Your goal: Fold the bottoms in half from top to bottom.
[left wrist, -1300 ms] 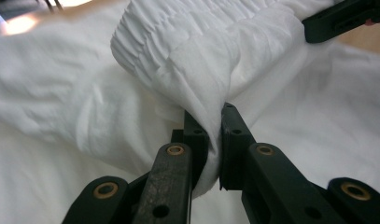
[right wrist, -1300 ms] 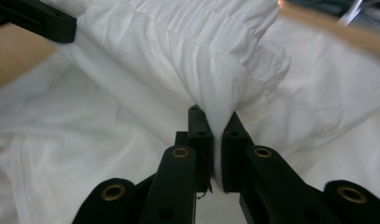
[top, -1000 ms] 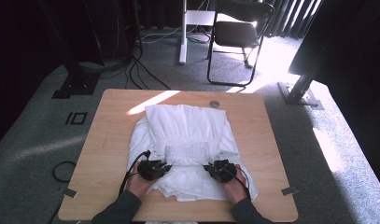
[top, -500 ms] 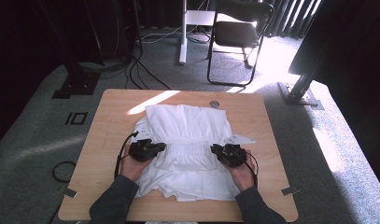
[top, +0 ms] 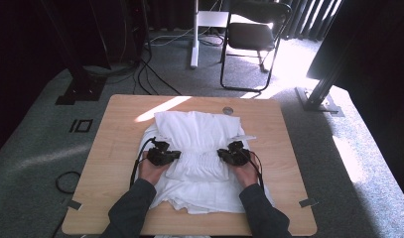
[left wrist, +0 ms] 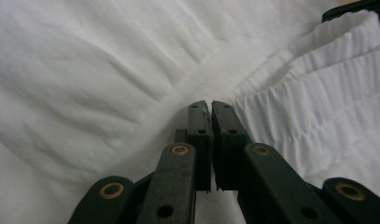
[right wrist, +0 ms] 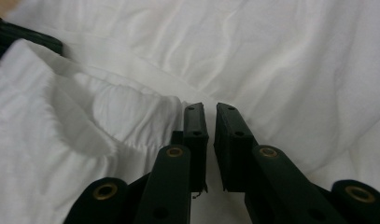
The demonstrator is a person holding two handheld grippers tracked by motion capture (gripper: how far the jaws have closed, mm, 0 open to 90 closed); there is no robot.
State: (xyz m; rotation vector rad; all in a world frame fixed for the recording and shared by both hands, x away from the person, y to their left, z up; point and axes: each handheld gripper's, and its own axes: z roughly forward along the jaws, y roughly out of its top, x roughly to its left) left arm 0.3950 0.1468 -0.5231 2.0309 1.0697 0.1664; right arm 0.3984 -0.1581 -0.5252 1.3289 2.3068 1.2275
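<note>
My sleeves [top: 135, 210] come in at the near edge of the counter [top: 105, 148], a hand behind each pair of tongs. White garment [top: 199, 134] lies flat in the middle of the counter, near hem toward me, far edge up by the small round disc [top: 228, 110]. A gathered, ribbed band of it is folded over on top, running between my two tongs.

Left tongs [top: 175, 154] rest on the left end of that band, pointing inward; in the left gripper view the left tongs [left wrist: 210, 108] are pressed together, ribbed cloth just right of the tips; can't tell if any cloth is pinched.

Right tongs [top: 220, 153] sit at the band's right end, pointing inward. In the right gripper view they are nearly together, thin slit between them, nothing visible in it, band edge touching the left side.

Beyond the counter: grey carpet, a folding chair [top: 251, 34], cables [top: 150, 74].
</note>
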